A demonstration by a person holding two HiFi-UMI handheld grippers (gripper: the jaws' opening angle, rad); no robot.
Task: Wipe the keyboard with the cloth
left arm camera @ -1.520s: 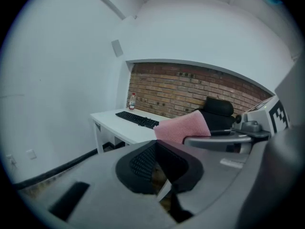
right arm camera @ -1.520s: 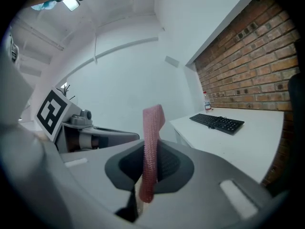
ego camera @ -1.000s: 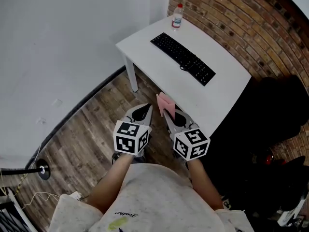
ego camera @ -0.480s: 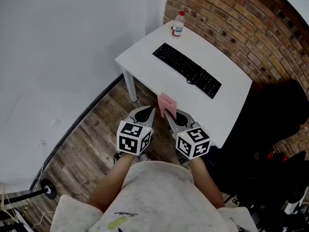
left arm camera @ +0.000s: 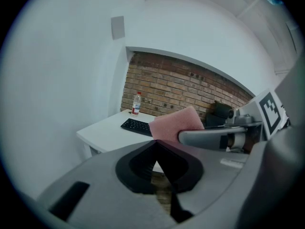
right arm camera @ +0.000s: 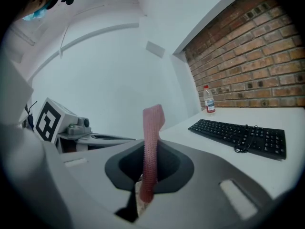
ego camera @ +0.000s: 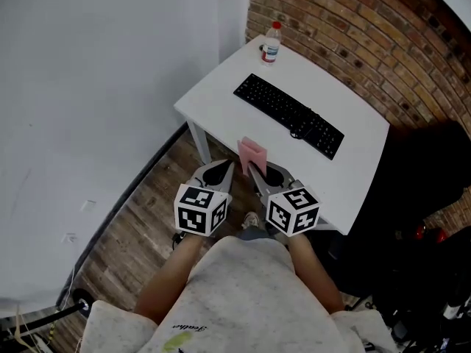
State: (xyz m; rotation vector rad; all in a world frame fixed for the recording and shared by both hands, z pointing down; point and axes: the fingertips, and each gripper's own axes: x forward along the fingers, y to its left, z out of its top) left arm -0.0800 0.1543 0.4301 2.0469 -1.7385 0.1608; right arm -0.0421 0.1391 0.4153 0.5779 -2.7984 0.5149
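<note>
right now both grippers are held low in front of the person, short of the white table [ego camera: 221, 101] and above the wood floor [ego camera: 140, 212]. right gripper [ego camera: 252, 169] has its jaws pinched on the pink cloth [ego camera: 252, 153]; in the right gripper view the cloth [right arm camera: 151, 151] stands edge-on btw the pads and sticks up past the tips, its lower end lost in the dark slot. left gripper [ego camera: 227, 169] sits just beside it, jaws pressed together w/ nothing btw them; only a small sliver of floor shows through the dark pad area in the left gripper view.

keyboard [ego camera: 288, 115] lies diagonally on the table, well apart from the cloth. a dark cable [right arm camera: 243, 144] is bunched on its keys toward the right end. in the left gripper view the cloth [left arm camera: 176, 123] covers most of the keyboard [left arm camera: 137, 126], so only its left part shows. a clear bottle [ego camera: 271, 43] w/ a red cap stands at the far corner by the brick wall [ego camera: 353, 28]; its label is too small to read.

table's near edge is partly hidden behind the grippers, and only one leg [ego camera: 195, 131] shows. dark bulky stuff [ego camera: 419, 175] right of the table – can't tell what it is.
</note>
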